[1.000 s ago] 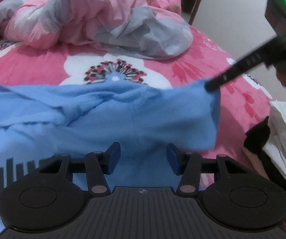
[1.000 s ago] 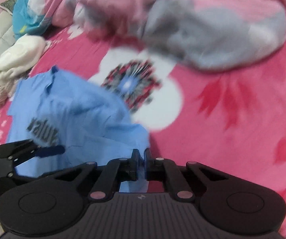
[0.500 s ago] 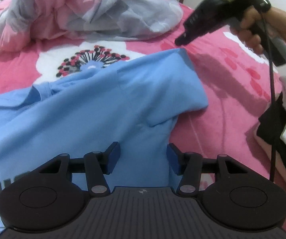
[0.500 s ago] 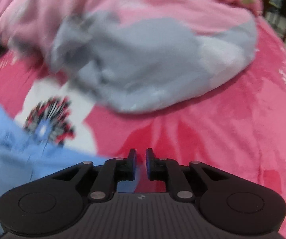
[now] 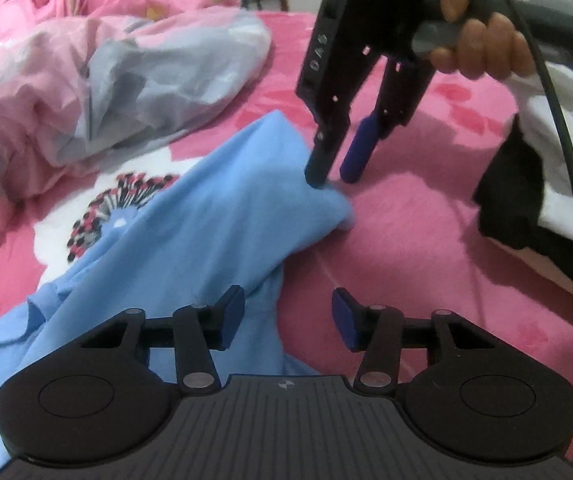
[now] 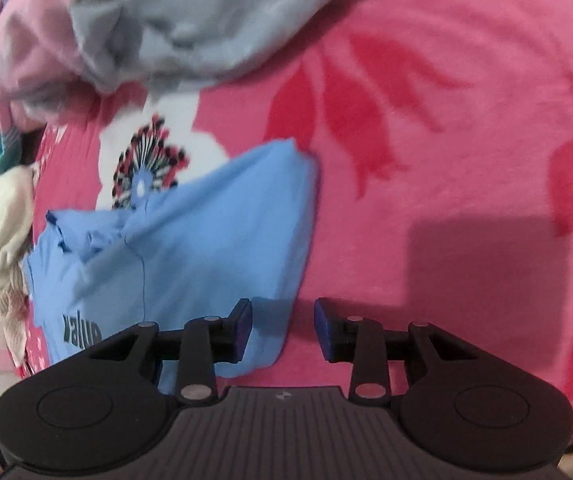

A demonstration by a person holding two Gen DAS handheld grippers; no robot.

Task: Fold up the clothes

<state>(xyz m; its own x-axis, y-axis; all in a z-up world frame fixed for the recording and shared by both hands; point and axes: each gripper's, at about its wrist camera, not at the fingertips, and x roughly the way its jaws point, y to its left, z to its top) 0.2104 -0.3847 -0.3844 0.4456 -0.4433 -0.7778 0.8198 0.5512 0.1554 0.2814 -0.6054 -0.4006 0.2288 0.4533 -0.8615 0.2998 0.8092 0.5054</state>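
Observation:
A light blue T-shirt [image 5: 206, 216] lies spread on the pink flowered bedspread [image 5: 406, 248], its sleeve stretched out to the right. Dark printed letters [image 6: 80, 330] show on the same shirt [image 6: 206, 248] in the right wrist view. My left gripper [image 5: 286, 316] stands open low over the shirt's side edge, with nothing between its fingers. My right gripper [image 5: 336, 172] is open in the left wrist view, fingers pointing down, one fingertip touching the sleeve's end. In its own view the right gripper [image 6: 282, 330] hovers open over the sleeve's edge.
A crumpled pink and grey quilt [image 5: 106, 72] is heaped at the back of the bed. Black and white clothes [image 5: 534, 184] are piled at the right. Cream clothing [image 6: 2, 240] lies left of the shirt. A hand [image 5: 482, 40] and a black cable [image 5: 566, 160] cross the upper right.
My right gripper has let go of the sleeve and now stands open above its end. The sleeve, earlier lifted, now lies out flat to the right. My left gripper stays open.

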